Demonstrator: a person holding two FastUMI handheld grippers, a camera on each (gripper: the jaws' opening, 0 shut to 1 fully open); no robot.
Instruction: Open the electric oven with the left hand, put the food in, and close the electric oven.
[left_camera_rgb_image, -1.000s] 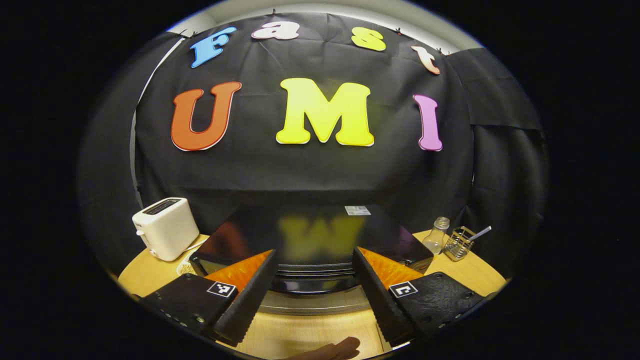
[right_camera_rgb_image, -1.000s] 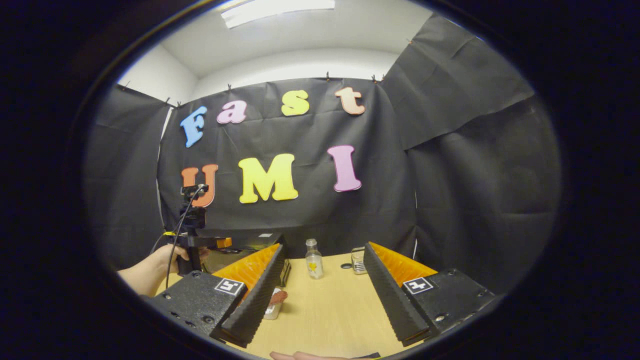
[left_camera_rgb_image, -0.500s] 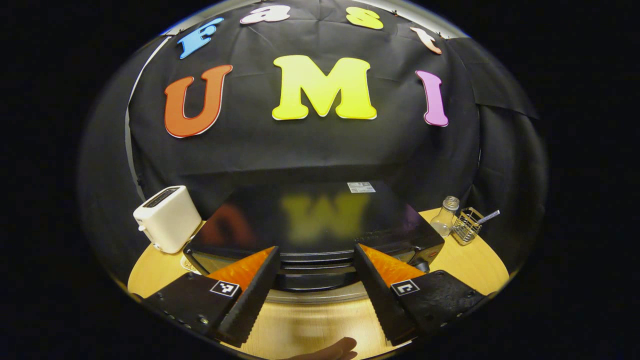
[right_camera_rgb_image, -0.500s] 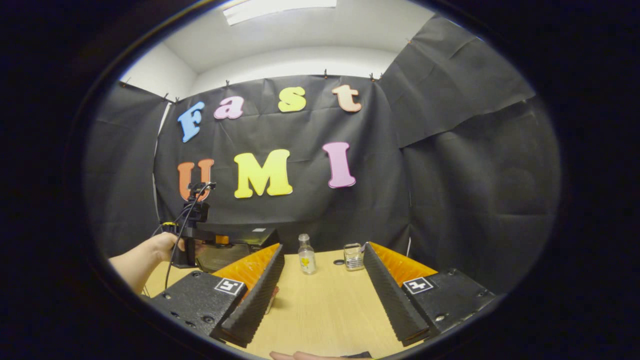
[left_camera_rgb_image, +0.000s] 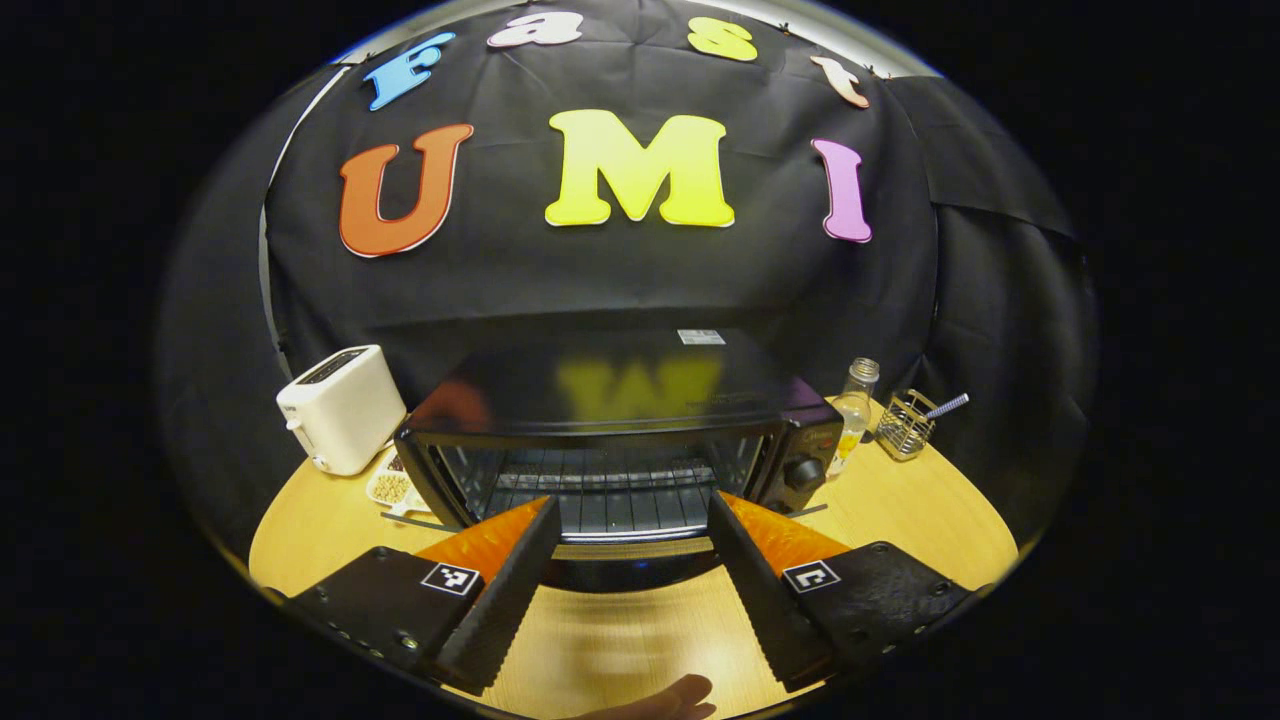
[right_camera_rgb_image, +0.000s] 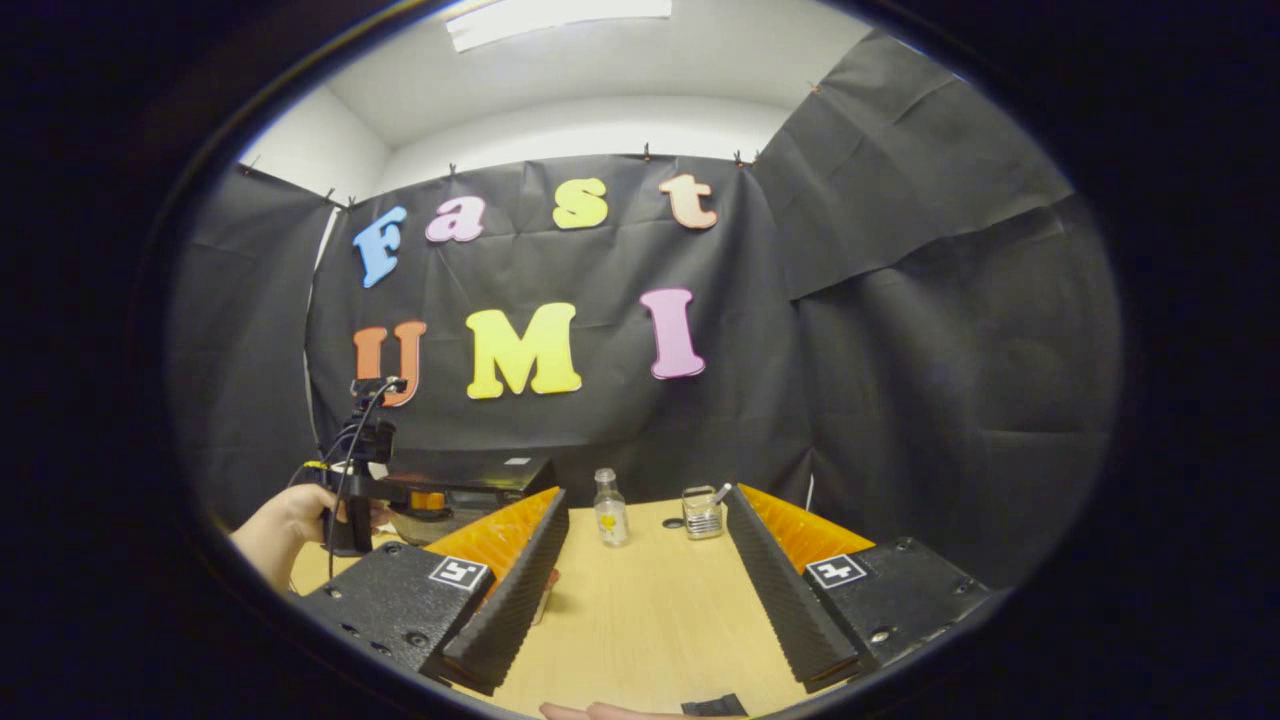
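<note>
Now the electric oven (left_camera_rgb_image: 610, 430) sits right in front of the left gripper (left_camera_rgb_image: 628, 560), and its door (left_camera_rgb_image: 630, 562) hangs open and down, just past the two fingers, so the wire rack (left_camera_rgb_image: 610, 490) inside can be seen. The left gripper has its fingers spread wide and nothing is between them. The right gripper (right_camera_rgb_image: 645, 590) is spread wide too and holds nothing; it hangs over the bare wooden table (right_camera_rgb_image: 660, 620). Tucked beside its left finger is a small thing (right_camera_rgb_image: 547, 590) that may be the food, but too little of it peeks out to be sure. From the right gripper, the oven is off to the left and farther back, and the person's hand (right_camera_rgb_image: 290, 515) holding the left gripper is there too. What could go wrong? The food has to go from the right side across to the oven, and the left gripper is sitting right at the open door, so the two could bump if it does not move aside. The food could slip if it is pinched too lightly, or catch on the low door on the way in. A glass bottle (left_camera_rgb_image: 853, 410) and a little wire basket (left_camera_rgb_image: 903, 425) stand just to the right of the oven, and a wide swing could knock them over. A white toaster (left_camera_rgb_image: 340, 408) stands to the left, out of the way.
</note>
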